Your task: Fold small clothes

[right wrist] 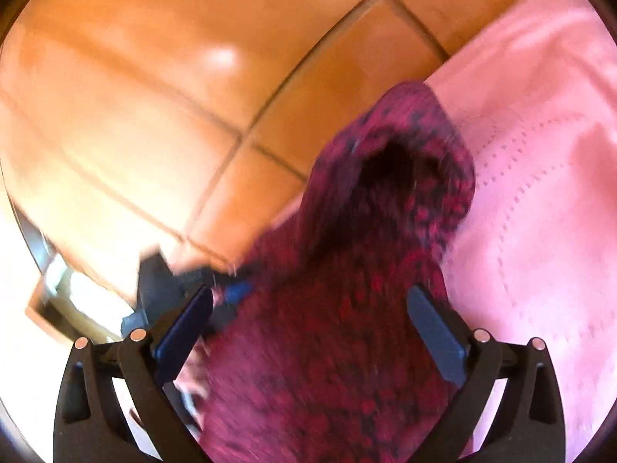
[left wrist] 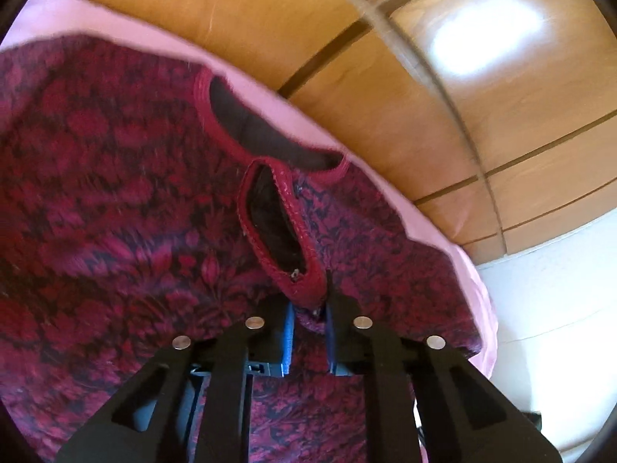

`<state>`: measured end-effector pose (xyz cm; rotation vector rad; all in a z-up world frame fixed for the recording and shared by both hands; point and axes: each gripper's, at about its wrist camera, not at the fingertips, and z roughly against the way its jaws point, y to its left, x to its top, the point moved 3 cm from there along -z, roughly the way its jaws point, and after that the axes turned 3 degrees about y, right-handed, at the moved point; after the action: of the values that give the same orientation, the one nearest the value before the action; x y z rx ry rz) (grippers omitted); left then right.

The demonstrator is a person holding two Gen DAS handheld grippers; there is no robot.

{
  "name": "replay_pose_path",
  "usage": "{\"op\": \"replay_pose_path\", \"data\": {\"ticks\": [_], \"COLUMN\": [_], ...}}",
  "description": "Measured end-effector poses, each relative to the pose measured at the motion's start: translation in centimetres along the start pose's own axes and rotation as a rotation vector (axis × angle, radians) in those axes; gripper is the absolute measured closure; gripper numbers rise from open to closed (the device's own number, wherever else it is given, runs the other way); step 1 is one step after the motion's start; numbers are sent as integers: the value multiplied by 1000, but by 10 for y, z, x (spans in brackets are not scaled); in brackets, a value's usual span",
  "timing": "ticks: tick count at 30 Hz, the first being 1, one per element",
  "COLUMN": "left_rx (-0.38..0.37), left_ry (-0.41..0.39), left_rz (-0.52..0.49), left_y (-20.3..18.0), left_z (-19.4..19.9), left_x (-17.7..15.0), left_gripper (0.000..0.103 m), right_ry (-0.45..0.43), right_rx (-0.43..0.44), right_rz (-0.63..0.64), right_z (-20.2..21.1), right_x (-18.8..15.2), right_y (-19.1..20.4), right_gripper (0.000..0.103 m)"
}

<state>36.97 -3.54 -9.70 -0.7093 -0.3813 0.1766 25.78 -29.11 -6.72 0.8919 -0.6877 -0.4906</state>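
Left jaws (left wrist: 310, 322): pinched shut on my red-patterned top's (left wrist: 115, 193) neckline trim.
Right jaws (right wrist: 308, 328): spread wide; sleeve (right wrist: 385, 200) lies between, unpressed.
Underneath: pink cloth (right wrist: 540, 154).

Garment (left wrist: 127, 200): small knit top, magenta and crimson pattern on dark ground, red ribbed trim. It is lying spread on a pink cloth, neckline at the far side showing the dark inside. A red-edged armhole near the middle is gaping open. In the right wrist view one part (right wrist: 347, 308) is bunching up, its dark opening facing outward; blurred.
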Motion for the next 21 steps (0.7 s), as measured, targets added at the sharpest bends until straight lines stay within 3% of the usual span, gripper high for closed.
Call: {"op": "replay_pose_path", "data": {"ticks": [5, 12, 15, 21], "left_rx": [-57, -4, 62, 206], "left_ry": [-106, -193, -202, -133], "left_rz": [20, 43, 71, 68], "left_y": [4, 42, 66, 103], "left_z": [43, 85, 92, 72], "left_x": [12, 20, 18, -3], "left_gripper": [93, 94, 94, 94], "right_ry": [-54, -116, -102, -65], "right_rx": [116, 153, 130, 19], "right_rz": [-155, -356, -351, -240], "right_z": [-15, -26, -26, -38], "right_x": [25, 43, 50, 46], "right_y": [-15, -44, -45, -33], "right_gripper": [3, 3, 3, 7]}}
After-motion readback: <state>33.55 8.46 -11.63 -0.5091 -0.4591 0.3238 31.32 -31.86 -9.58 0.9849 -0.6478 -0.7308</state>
